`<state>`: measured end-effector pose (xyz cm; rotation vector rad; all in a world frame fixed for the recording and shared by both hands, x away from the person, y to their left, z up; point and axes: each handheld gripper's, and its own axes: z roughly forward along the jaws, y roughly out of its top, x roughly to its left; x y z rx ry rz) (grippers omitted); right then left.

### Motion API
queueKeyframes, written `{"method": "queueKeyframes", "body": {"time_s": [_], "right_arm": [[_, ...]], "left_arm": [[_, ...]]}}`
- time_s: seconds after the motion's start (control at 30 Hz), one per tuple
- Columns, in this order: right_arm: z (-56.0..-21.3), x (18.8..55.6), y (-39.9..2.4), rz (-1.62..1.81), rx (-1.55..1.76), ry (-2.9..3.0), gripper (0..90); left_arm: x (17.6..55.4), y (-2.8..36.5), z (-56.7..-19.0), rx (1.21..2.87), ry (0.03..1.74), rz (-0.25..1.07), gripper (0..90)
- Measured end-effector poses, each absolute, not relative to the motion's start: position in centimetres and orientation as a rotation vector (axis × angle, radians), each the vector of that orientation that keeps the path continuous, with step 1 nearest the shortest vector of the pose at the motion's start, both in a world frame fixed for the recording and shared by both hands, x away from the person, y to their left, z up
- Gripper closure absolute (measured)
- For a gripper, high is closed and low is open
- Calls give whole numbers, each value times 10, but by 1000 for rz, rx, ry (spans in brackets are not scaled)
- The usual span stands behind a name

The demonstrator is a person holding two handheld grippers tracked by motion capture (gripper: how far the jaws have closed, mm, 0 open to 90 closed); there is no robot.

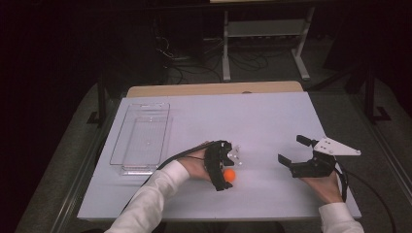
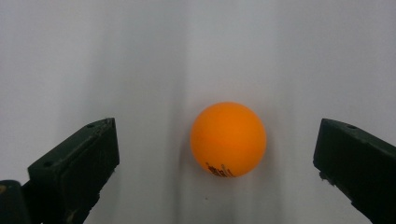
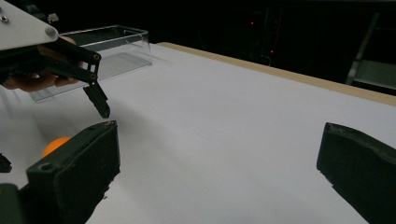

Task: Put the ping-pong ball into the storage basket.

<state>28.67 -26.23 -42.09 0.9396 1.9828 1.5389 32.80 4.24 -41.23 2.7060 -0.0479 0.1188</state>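
Left claw (image 2: 217, 154) straddles the orange ball (image 2: 228, 139), jaws wide apart.

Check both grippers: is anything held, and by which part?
Nothing is held. The left gripper is open around the small orange ball, jaws clear of both its sides. The right gripper is open over bare white table.

The orange ball (image 2: 228, 139) looks smooth, matt plastic. The bin (image 1: 141, 137) is clear, glossy plastic. The tabletop (image 1: 272, 121) has a matt white sheet over a wood edge.
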Motion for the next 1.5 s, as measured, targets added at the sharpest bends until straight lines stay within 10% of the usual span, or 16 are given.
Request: {"method": "queueKeyframes", "body": {"time_s": [1.5], "right_arm": [[-420, 286, -261, 1540, 920, 1974, 0]], "left_arm": [[331, 42, -418, 2719, -77, 40, 505]]}}
